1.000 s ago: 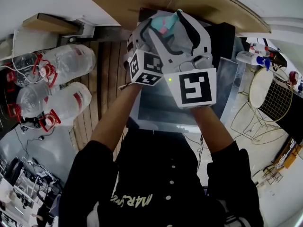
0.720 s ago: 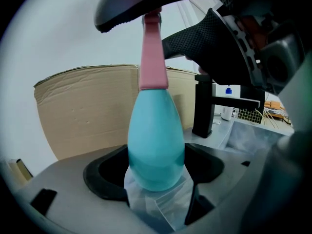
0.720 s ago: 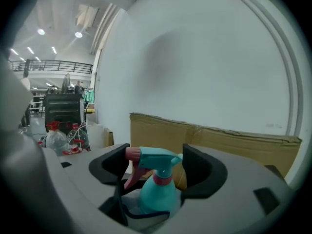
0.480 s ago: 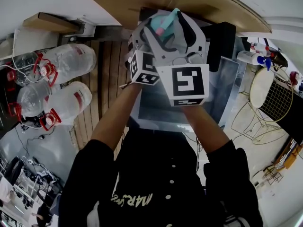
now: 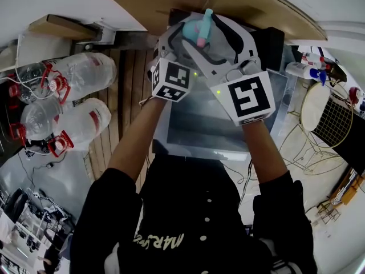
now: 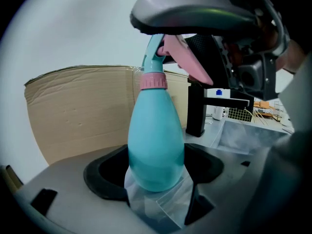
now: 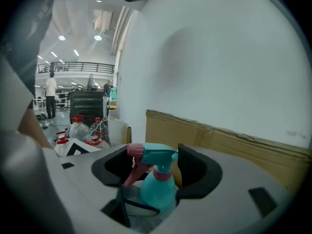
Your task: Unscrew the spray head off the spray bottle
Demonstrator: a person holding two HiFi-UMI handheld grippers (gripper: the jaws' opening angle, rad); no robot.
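The left hand-held gripper (image 6: 155,173) clamps the lower body of the teal spray bottle (image 6: 155,130) and holds it upright. The spray head (image 7: 152,156), with its pink trigger, sits on the bottle's neck. It lies between the wide-spread jaws of the right hand-held gripper (image 7: 155,172), which have just been closing but do not press it. Cardboard (image 6: 78,111) stands behind the bottle.
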